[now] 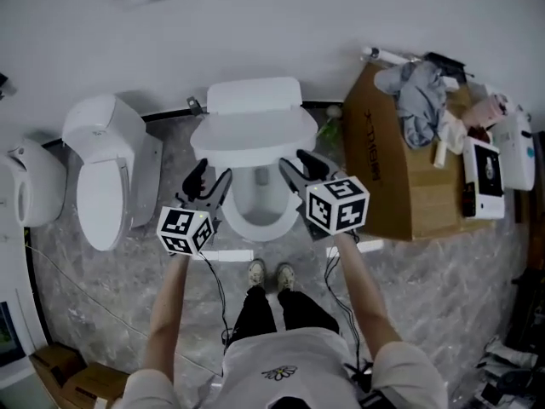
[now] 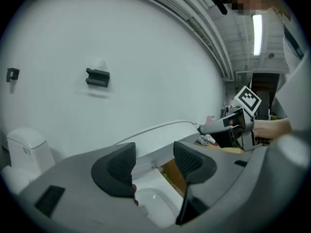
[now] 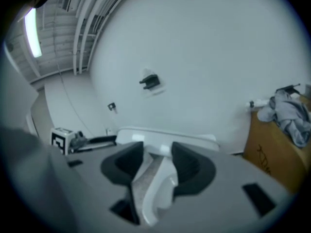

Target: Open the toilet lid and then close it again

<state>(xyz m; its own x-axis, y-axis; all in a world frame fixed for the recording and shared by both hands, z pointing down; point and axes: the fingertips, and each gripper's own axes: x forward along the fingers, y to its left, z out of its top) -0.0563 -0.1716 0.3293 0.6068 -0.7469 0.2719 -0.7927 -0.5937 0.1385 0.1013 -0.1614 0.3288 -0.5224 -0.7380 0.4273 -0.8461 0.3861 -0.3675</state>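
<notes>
Left hand-held gripper (image 1: 211, 175): jaws stand apart with nothing pinched between the pads. Its own view shows only the lid's underside and the bowl through the gap. Right hand-held gripper (image 1: 295, 162): jaws likewise apart, with the bowl's rim and a strip of floor (image 3: 140, 188) seen past them and no grip on anything. Both are held up in front of the toilet, one at each side of the lid's front edge, with their tips just under it. In the left gripper view the right one's tip sits against the lid's rim. Whether the left one touches the lid cannot be told.

Toilet lid (image 1: 255, 130): part-raised, tilted up off the bowl (image 1: 255, 228). It is hinged at the foot of the tank (image 1: 254, 95) and is not yet leaning back on it. The bowl opening is exposed below.

Progress, as judged: opening is under way, perhaps half done. The lid appears to be carried from beneath on the jaw tips rather than clamped. Left to do: bring it up to rest against the tank, then lower it fully onto the bowl.

Risk: an unclamped lid could slide off the tips and drop.

Surroundings: a second toilet (image 1: 102, 177) stands at the left and a cardboard box (image 1: 383, 169) heaped with cloths at the right. Neither is involved.
</notes>
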